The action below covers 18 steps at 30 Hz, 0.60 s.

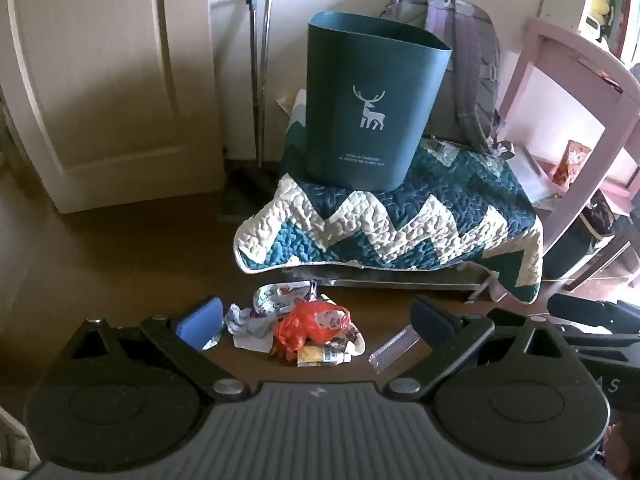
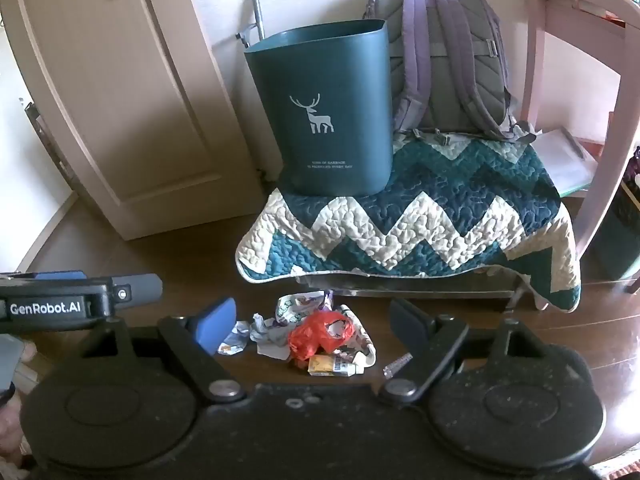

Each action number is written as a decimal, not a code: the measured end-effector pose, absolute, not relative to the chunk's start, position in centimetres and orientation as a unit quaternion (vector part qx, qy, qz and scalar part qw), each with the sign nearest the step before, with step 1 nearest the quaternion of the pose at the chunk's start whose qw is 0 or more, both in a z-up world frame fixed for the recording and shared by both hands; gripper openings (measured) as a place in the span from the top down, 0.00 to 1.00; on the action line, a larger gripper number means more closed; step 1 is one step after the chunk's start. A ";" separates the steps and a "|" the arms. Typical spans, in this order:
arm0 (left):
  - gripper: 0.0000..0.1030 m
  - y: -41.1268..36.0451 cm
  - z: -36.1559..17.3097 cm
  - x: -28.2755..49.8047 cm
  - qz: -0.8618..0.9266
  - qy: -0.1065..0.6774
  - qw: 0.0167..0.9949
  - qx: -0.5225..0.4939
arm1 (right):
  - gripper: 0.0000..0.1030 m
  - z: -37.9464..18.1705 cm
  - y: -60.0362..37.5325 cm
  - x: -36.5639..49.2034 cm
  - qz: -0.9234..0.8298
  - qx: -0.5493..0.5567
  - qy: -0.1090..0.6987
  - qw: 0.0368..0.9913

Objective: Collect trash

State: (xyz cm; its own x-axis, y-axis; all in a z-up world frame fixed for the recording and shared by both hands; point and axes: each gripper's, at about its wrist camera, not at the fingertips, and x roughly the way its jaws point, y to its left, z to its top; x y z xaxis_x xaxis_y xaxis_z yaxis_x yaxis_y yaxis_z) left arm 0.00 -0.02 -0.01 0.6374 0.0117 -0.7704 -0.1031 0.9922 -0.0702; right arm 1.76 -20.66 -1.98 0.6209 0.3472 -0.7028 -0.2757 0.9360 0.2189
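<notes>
A pile of trash lies on the dark wood floor: a red plastic bag (image 1: 308, 326) (image 2: 320, 334), crumpled paper (image 1: 246, 322) (image 2: 264, 332), a printed wrapper (image 1: 280, 296) (image 2: 300, 304), a yellow tube (image 1: 320, 356) (image 2: 332, 366) and a clear plastic strip (image 1: 394, 346) (image 2: 396, 362). A teal bin with a white deer (image 1: 368, 104) (image 2: 324, 112) stands upright on a zigzag quilt (image 1: 400, 220) (image 2: 420, 232). My left gripper (image 1: 316, 320) hangs open above the pile, touching nothing. My right gripper (image 2: 312, 326) is open too, the trash seen between its fingers.
A grey-purple backpack (image 1: 468, 60) (image 2: 448, 60) leans on the wall behind the bin. A white door (image 1: 100, 80) (image 2: 120, 100) is at left, a pink chair frame (image 1: 580, 92) (image 2: 580, 60) at right. The left gripper's body (image 2: 80, 300) shows at the right view's left edge.
</notes>
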 end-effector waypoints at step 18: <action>0.02 0.9 0.7 -0.3 0.041 0.415 0.906 -0.078 | 0.19 -1.4 -20.8 1.4 0.158 0.039 0.395 0.904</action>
